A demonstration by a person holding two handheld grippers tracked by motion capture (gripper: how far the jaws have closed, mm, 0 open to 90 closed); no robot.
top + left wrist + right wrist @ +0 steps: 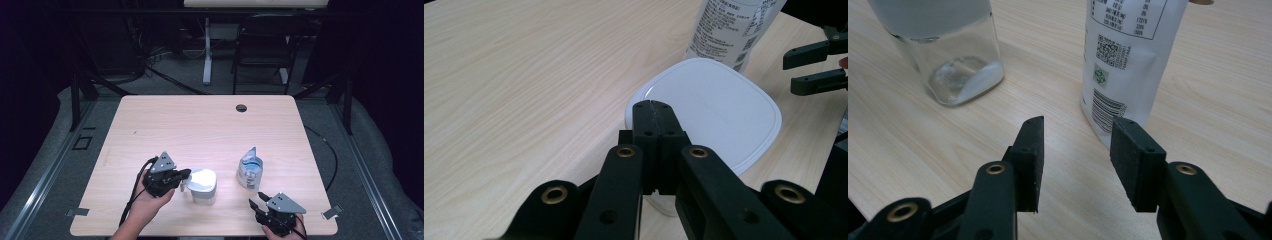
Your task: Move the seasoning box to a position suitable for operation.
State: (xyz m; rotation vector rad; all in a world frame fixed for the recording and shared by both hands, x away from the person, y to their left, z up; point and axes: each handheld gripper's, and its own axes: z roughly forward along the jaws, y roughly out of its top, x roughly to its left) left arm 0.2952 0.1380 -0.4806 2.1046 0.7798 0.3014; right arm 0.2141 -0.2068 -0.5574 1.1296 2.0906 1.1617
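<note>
Left gripper [184, 176] sits low over the table [200, 125], its 2 jaws pressed flat together with nothing between them. In the left gripper view the joined tips hover right at the near rim of the white lid [719, 107] that caps the clear jar [204, 186]; whether they actually touch the lid I can't tell. From the high view the tips point straight at the jar's left side, right up against it.

Over to the right gripper [256, 199]: jaws spread wide, a clear gap between the pads, nothing held. In its own view the white pouch [1128, 60] stands upright just ahead, a little right of the gap, its barcode and printed label facing the camera, with the right pad's tip just short of the pouch's lower edge. The jar stands farther off to the left there, glass walls showing a little white powder [968, 77] on the bottom.

On the table, jar and pouch stand side by side near the front edge, apart from each other, the pouch on the right with its torn top sticking up.

Left hand [152, 197] wraps the gripper from below, forearm coming in from the bottom edge, jaws aimed right. The right hand [280, 231] is at the bottom edge, its jaws angled up and left toward the pouch.
</note>
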